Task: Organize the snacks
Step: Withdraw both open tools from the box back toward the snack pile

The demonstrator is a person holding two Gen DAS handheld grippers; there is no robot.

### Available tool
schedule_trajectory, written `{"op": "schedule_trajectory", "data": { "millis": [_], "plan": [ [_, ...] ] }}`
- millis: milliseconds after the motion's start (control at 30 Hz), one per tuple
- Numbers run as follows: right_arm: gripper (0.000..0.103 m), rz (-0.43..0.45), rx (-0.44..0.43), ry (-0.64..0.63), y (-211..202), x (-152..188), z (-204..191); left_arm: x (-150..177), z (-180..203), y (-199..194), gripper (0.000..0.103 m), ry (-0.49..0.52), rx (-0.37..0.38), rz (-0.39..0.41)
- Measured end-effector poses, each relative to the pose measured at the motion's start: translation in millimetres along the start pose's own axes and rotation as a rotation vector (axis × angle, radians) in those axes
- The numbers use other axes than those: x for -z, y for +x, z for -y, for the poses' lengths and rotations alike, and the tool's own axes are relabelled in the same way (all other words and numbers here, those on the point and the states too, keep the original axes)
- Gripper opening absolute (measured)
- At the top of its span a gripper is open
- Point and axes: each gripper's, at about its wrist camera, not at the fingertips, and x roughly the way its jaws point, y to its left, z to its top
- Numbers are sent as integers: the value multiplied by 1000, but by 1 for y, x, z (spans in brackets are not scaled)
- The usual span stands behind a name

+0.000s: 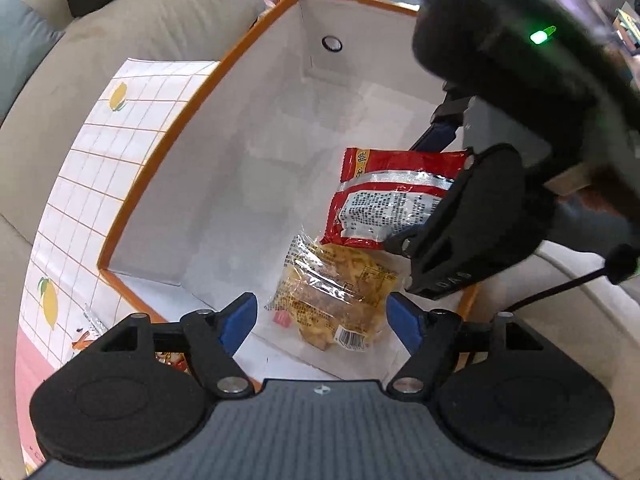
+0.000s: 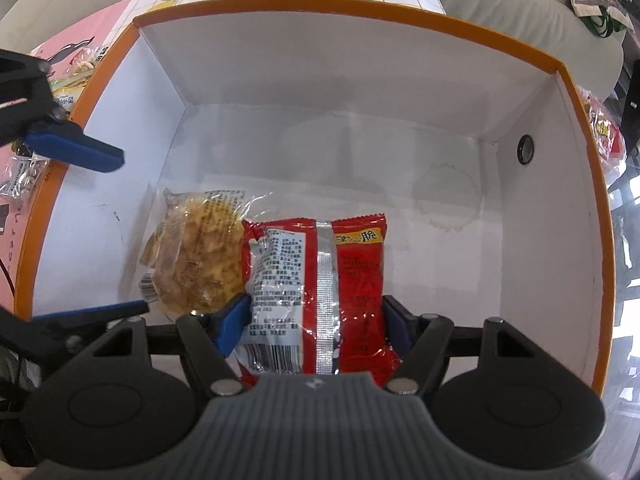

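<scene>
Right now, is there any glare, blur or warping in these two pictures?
Left wrist view: fisheye bends the orange box rim; the right claw's body at upper right is blurred. Right wrist view: glare glints on the red packet; the right edge is washed out by bright light.

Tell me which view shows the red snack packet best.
The right wrist view: the red snack packet lies nearly whole between the right gripper fingers, its seam and print facing the camera. In the left wrist view the right gripper's body covers part of the packet.
</scene>
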Motion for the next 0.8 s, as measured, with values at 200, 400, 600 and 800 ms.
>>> {"op": "schedule_trajectory", "data": {
  "millis": [200, 400, 600, 800],
  "plan": [
    [75, 2, -10, 46, -8, -1, 0, 8, -14, -18, 87, -64, 19, 31],
    [86, 67, 42, 43, -37, 2, -11, 24, -20, -48, 87, -141, 33, 106],
    [86, 203, 59, 88, -74, 12, -30, 55, -31, -83, 87, -242, 18, 196],
    [86, 381, 28, 140, -107, 25, -65, 92, -45, -107, 87, -394, -37, 285]
  ]
}}
